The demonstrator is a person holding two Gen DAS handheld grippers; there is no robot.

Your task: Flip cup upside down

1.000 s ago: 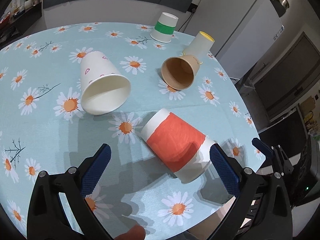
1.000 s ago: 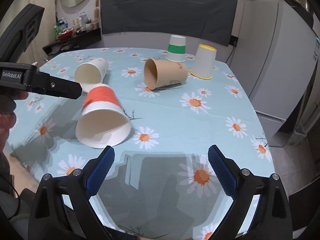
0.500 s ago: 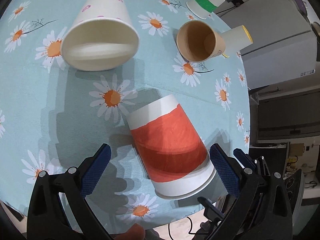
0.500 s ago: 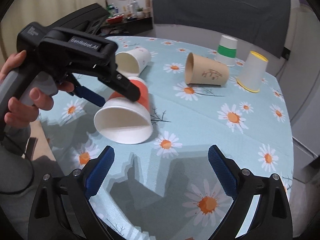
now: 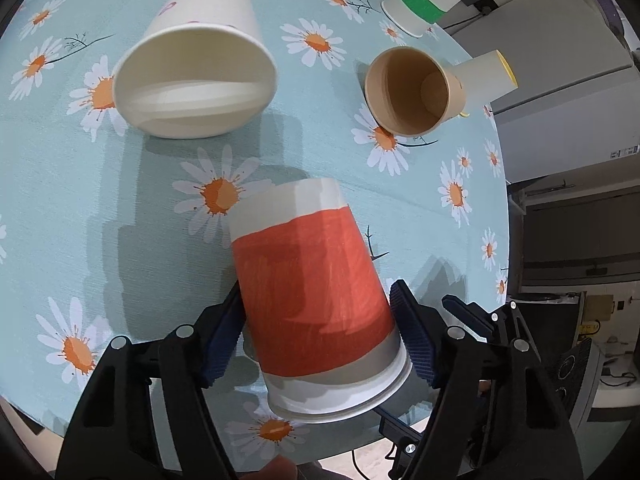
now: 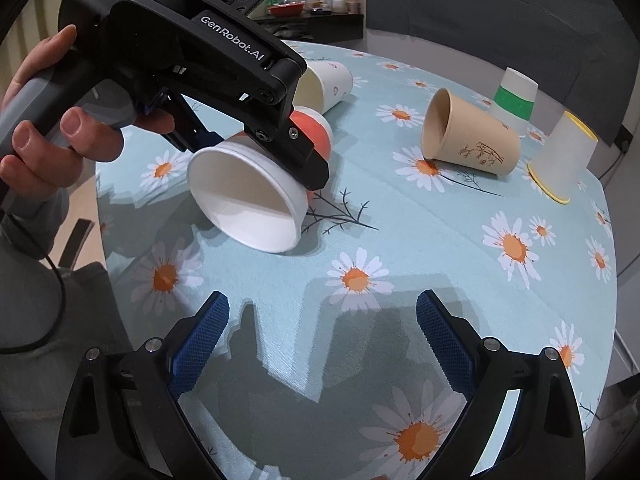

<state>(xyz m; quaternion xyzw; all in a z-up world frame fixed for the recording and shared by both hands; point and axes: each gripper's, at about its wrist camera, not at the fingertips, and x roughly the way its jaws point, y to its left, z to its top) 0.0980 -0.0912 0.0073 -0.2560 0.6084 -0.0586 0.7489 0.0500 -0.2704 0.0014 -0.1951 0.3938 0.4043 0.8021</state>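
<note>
Red cup between left gripper jaws, clamped, lying sideways | flip pending | right gripper jaws apart, idle

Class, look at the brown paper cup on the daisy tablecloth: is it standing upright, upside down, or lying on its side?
Lying on its side. The brown cup rests along its wall on the tablecloth, its open mouth facing sideways and showing an empty inside.
</note>
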